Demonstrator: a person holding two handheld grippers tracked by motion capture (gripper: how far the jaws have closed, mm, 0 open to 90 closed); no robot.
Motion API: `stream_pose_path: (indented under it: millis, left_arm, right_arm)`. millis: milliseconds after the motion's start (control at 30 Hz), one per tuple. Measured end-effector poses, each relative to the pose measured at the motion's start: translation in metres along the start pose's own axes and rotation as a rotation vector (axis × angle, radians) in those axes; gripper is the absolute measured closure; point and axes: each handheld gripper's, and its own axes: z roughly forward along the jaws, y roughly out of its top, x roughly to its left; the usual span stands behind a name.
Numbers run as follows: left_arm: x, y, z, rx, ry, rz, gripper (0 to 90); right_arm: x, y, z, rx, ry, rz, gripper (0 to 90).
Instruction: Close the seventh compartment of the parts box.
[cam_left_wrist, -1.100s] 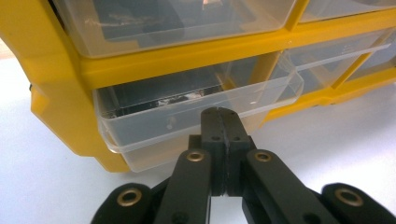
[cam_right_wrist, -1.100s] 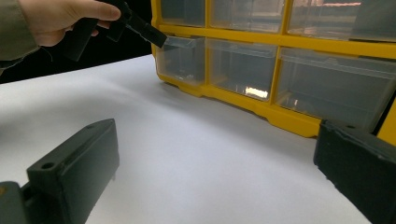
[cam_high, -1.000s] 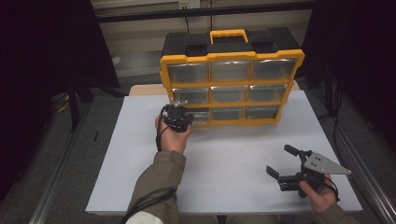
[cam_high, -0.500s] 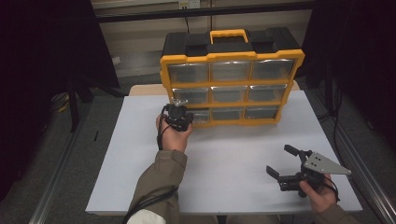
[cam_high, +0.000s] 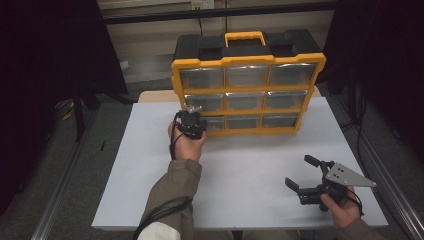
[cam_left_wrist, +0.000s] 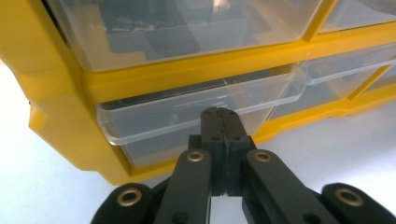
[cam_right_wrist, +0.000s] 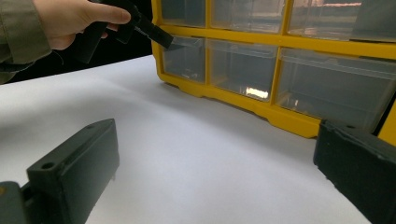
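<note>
**Mia:** The left tongs (cam_left_wrist: 219, 122) are pinched tight together. They sit right at the front lip of the bottom-left drawer (cam_left_wrist: 187, 122) of the yellow drawer box (cam_high: 247, 91). I can't tell if they pinch the lip or just touch it.

**Ben:** That drawer pokes out a little from the box. What could go wrong?

**Mia:** The lip is thin, see-through and smooth. If the tongs pull and only hold the very edge, they could slip off. Then the drawer stays where it is.

**Ben:** And if they pull too hard?

**Mia:** The whole box could slide on the white counter (cam_high: 240, 165), or tip toward the person. Nothing holds it down.

**Ben:** What about the right tongs (cam_high: 300, 172)?

**Mia:** They are wide open and hold nothing. They rest on the counter, well apart from the box, in front of its right end. They are too far away to keep it steady.

**Ben:** Could the drawer come all the way out?

**Mia:** Maybe, with one long pull. Then it could drop onto the counter in front of the box.
</note>
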Motion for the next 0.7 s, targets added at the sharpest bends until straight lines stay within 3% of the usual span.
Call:
stream_pose_path:
  millis: [100,700]
  left_arm:
    - [0.0003,0.0001,0.0015,-0.01,0.003,-0.019,90.0]
    - [0.0032,-0.0004,0.0042,-0.027,0.024,-0.02,90.0]
  right_arm:
    - [0.0,-0.0001,0.0005,-0.001,0.001,0.0,0.2]
    - [-0.0008,0.0,0.0022,0.004,0.0,0.004,0.2]
